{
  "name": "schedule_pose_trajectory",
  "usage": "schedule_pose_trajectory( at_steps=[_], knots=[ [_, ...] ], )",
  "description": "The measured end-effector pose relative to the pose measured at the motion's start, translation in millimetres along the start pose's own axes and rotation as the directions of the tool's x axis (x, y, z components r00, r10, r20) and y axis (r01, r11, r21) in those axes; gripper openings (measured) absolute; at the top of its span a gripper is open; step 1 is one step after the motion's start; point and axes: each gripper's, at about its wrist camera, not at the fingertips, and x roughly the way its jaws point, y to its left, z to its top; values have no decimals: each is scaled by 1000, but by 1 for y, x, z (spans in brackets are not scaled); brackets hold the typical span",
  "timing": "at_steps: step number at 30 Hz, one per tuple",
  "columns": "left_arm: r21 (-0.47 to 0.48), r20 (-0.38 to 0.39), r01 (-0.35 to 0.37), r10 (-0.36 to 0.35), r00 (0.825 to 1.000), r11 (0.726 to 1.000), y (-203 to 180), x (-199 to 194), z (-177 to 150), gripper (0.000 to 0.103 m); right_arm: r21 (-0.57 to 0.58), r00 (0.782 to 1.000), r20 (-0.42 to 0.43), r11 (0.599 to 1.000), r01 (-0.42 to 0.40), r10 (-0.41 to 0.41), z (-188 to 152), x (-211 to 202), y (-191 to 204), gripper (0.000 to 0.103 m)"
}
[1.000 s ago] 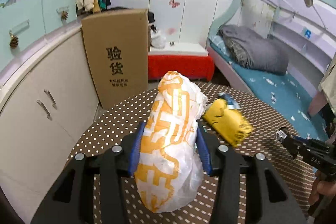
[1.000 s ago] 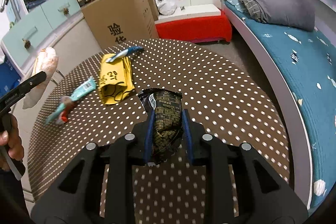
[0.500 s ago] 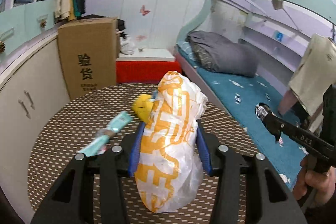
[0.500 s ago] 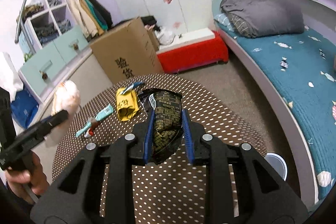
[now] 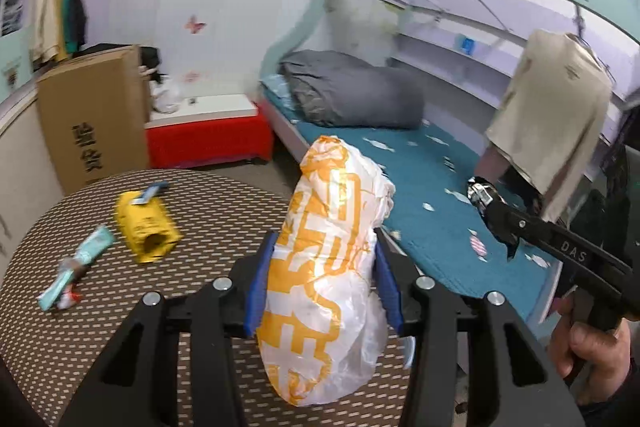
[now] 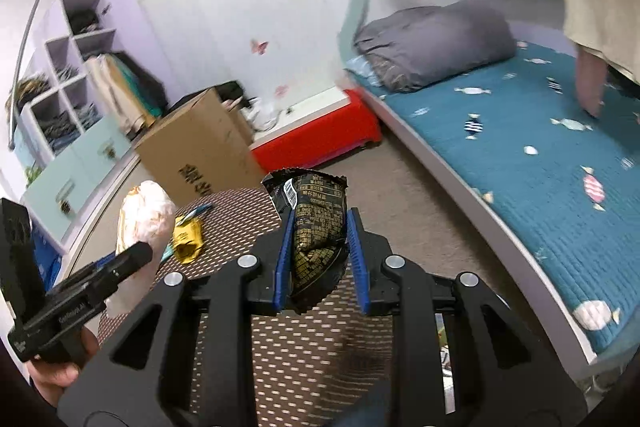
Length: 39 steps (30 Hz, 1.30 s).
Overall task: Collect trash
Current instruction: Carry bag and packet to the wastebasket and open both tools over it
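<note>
My left gripper (image 5: 325,259) is shut on a white-and-orange plastic bag (image 5: 332,195), held above the right part of the round dotted table (image 5: 224,211). My right gripper (image 6: 320,227) is shut on a black-and-gold snack wrapper (image 6: 316,199) above the table's right edge (image 6: 248,219). On the table lie a yellow packet (image 5: 146,227), a teal wrapper (image 5: 80,263) and a small blue wrapper (image 5: 152,191). In each view, the other gripper shows at the side, carried in a hand: the right gripper (image 5: 486,195), the left gripper (image 6: 136,251) with the bag (image 6: 146,215).
A tall cardboard box (image 5: 92,123) and a red bench (image 5: 208,139) stand behind the table. To the right runs a bed with a teal cover (image 5: 420,187) and a grey duvet (image 5: 352,91). A beige garment (image 5: 552,115) hangs over it. Cabinets (image 6: 80,155) line the left wall.
Both grippers have swung to the right and slightly up with their loads, away from the cabinets and toward the bed side of the table. Both grips look unchanged.
</note>
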Motion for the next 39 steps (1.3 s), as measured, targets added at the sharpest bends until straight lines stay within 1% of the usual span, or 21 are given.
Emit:
schedule_pose_trajectory(
  at_steps=[6,10,14,16,20,25,28,29,32,35,38,39],
  knots=[
    [59,-38,78,-75,996,995,-54,30,-2,46,70,997,5,994,82,-82,0,-11,-52,26],
    [82,-95,114,-107,990,990,-87,59,-11,46,126,990,-27,982,138,-136,-8,-6,-90,26],
    [98,-164,136,-119,979,986,-111,91,-22,46,190,983,-72,965,180,-169,-19,5,-123,26],
    [94,-214,150,-127,969,984,-122,112,-30,46,217,979,-98,956,198,-181,-25,12,-137,26],
    [95,-285,154,-121,951,984,-137,145,-43,46,248,969,-149,941,230,-197,-37,26,-162,26],
    [112,-376,164,-111,920,980,-157,186,-61,46,288,956,-215,922,259,-201,-56,48,-189,26],
    [132,-436,165,-92,895,978,-169,211,-73,46,311,949,-246,911,271,-198,-64,60,-203,26],
    [135,-446,165,-89,891,977,-169,216,-75,46,317,947,-254,908,274,-197,-67,64,-207,26],
    [131,-491,159,-75,868,979,-171,236,-85,46,331,942,-273,900,283,-196,-73,73,-217,26],
    [127,-514,153,-67,855,980,-173,249,-88,46,339,938,-290,896,288,-191,-77,82,-222,26],
    [123,-544,153,-63,837,981,-177,266,-93,46,359,933,-311,886,293,-183,-83,93,-231,30],
    [131,-557,152,-53,829,980,-180,274,-95,48,369,933,-313,883,291,-177,-84,95,-234,42]
  ],
)
